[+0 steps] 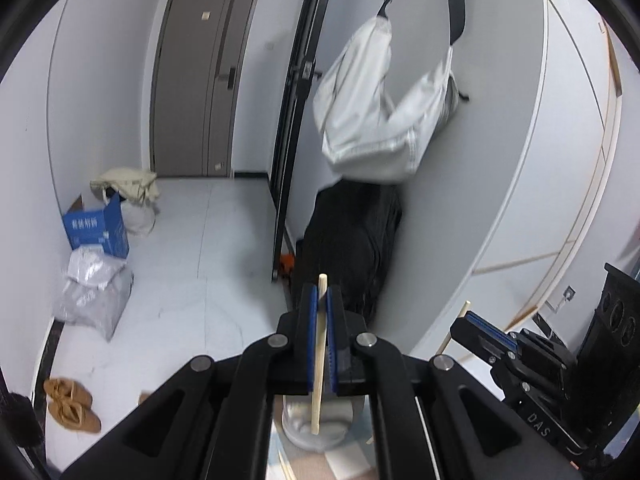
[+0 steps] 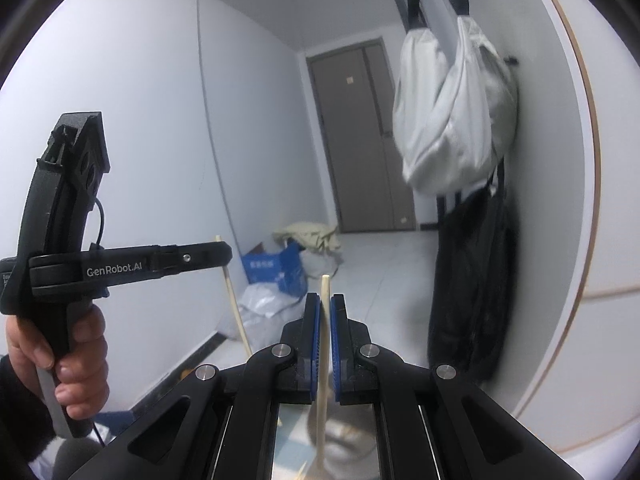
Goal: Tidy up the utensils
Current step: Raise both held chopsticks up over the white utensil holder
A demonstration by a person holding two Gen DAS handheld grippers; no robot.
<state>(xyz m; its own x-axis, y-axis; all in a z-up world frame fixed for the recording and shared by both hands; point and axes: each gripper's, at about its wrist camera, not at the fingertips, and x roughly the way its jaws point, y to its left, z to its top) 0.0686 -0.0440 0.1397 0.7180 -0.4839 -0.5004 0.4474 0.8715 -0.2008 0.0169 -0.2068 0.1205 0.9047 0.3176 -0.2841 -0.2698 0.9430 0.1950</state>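
Note:
In the left wrist view my left gripper is shut on a thin wooden chopstick that stands nearly upright between the blue pads. Its lower end hangs over a silver metal holder. At the right edge of that view, my right gripper clamps a second chopstick. In the right wrist view the right gripper is shut on its chopstick, above the same metal holder. A hand holds the left gripper at the left, its chopstick slanting down.
A white bag and a black garment hang on the wall ahead. A grey door closes the hallway. A blue box, plastic bags and tan slippers lie on the floor at the left.

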